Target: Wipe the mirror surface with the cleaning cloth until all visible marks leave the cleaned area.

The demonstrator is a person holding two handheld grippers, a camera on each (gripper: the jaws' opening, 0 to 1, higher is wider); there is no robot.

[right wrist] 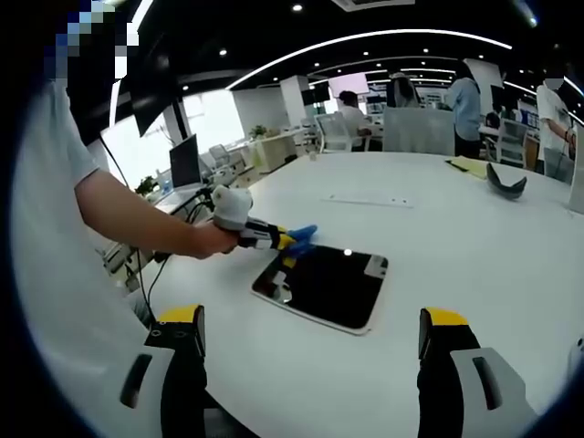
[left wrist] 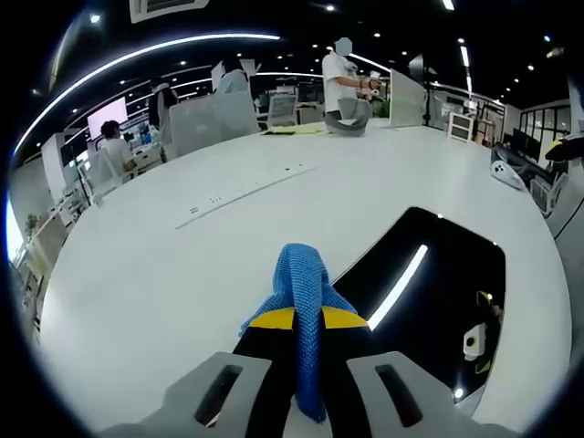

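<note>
At the near edge of the mirror [right wrist: 324, 285], flat on the white table [right wrist: 474, 237], the blue cloth [left wrist: 301, 306] is clamped in the left gripper [left wrist: 306, 365]. The right gripper [right wrist: 310, 351] hangs wide open, empty. The cloth should be pressed flat and drawn across in overlapping strokes.

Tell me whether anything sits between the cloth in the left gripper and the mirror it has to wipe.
Nothing visible does. The blue cloth is pinched in the left gripper at the mirror's near edge, and the white table around it is bare. The right gripper hangs open, short of the mirror.
</note>
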